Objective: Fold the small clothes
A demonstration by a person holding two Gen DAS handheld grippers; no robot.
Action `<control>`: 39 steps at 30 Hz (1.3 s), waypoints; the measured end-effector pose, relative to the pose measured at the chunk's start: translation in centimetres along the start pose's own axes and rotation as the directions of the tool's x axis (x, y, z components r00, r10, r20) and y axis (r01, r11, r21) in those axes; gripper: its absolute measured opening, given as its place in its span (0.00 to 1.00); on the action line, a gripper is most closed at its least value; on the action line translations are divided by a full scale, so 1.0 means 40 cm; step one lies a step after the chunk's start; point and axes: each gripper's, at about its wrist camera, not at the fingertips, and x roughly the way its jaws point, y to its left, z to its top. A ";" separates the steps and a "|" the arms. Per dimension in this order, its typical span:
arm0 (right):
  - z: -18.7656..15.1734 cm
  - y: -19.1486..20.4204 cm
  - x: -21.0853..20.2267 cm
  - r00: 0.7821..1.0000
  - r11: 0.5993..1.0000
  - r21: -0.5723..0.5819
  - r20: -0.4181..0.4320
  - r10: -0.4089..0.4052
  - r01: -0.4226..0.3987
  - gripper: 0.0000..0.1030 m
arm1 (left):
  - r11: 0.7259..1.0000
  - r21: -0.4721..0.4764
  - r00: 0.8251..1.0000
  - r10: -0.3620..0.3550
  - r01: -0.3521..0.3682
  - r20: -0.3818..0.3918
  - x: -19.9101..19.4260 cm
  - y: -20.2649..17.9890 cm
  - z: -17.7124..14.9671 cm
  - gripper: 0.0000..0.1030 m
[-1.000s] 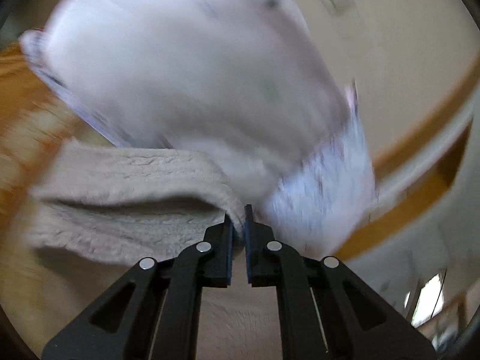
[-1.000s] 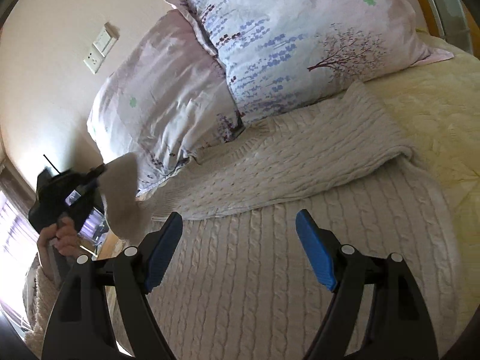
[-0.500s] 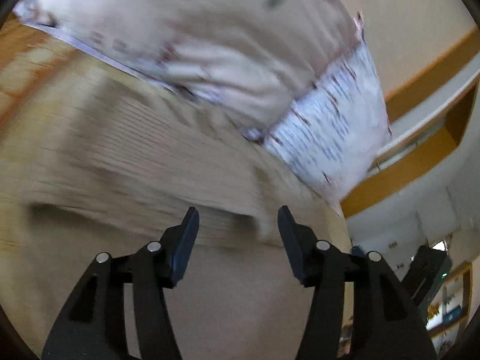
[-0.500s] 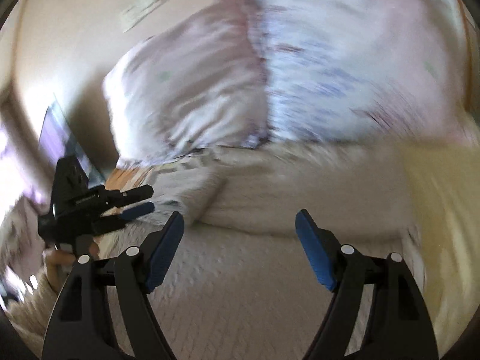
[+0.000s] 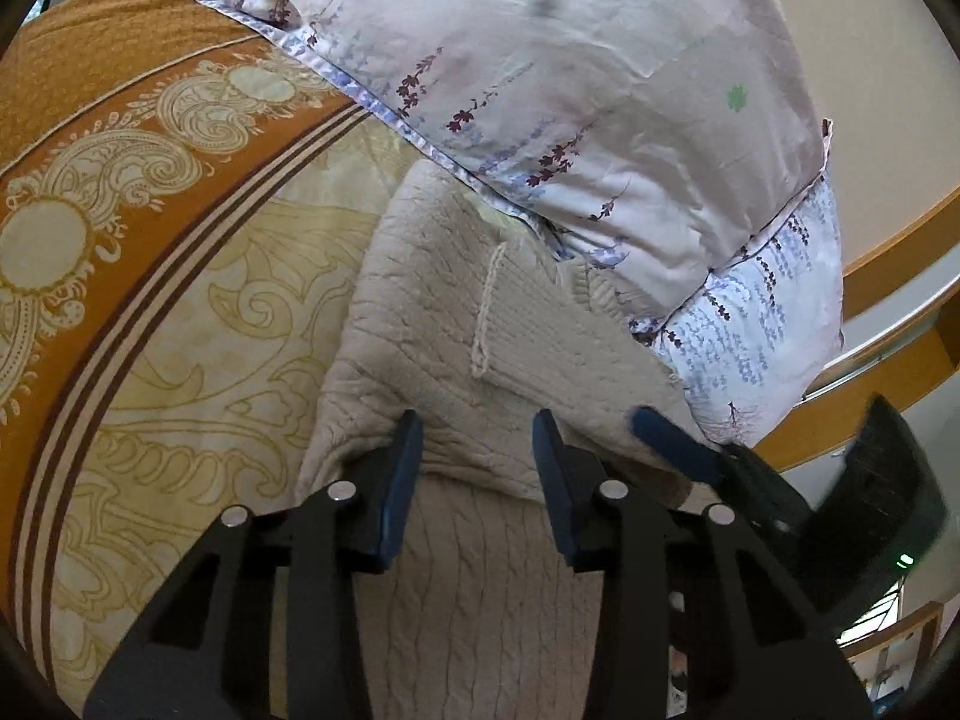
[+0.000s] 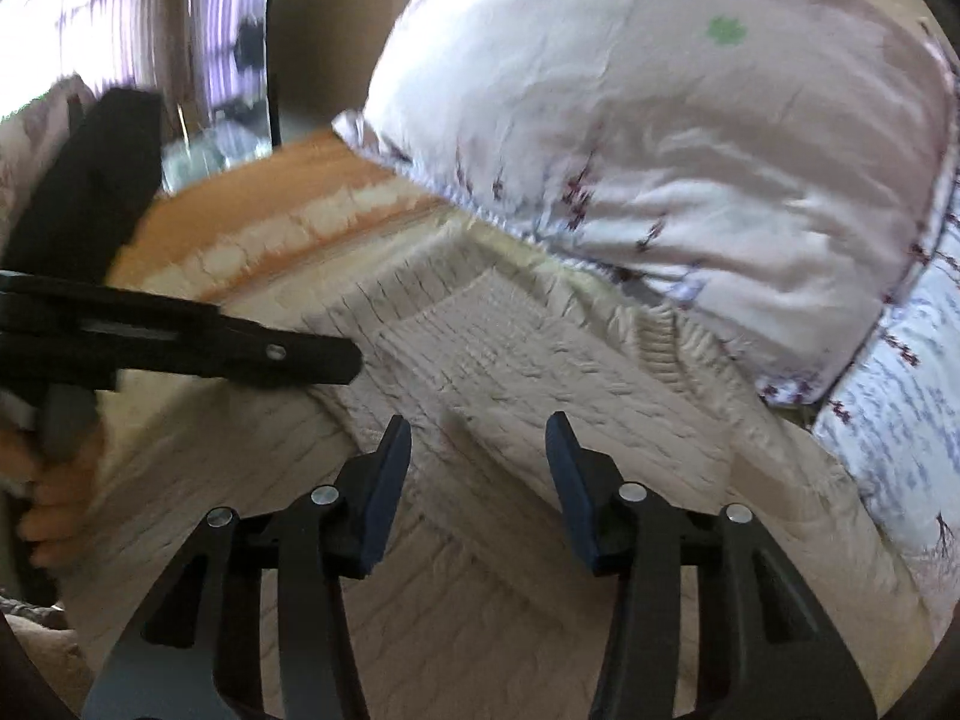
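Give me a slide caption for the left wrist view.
Left hand-held gripper, jaws apart, over a folded cream cable-knit sweater beside a floral pillow.

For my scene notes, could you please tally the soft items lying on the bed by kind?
Cream cable-knit sweater: 1
Floral pillows: 2, one pale pink, one white with blue sprigs
Orange and cream patterned bedspread: 1
Total: 4

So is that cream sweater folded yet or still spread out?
Partly folded: the cable-knit sweater has one layer, probably a sleeve, lying over its body, edge showing, on the bedspread.
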 end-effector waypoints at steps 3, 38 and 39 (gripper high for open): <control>-0.011 -0.023 0.024 1.000 0.999 0.050 -0.023 -0.003 0.004 0.27 | 1.000 0.006 1.000 -0.003 0.003 0.000 0.000 0.000 -0.002 0.38; -0.510 -0.546 -0.253 0.996 0.395 0.915 0.092 0.001 -0.085 0.30 | 0.957 0.269 0.994 0.097 -0.108 0.052 -0.161 -0.049 -0.090 0.78; -0.503 -0.542 -0.247 0.996 0.407 0.909 0.092 0.010 -0.088 0.30 | 0.957 0.268 0.994 0.102 -0.111 0.047 -0.159 -0.042 -0.093 0.78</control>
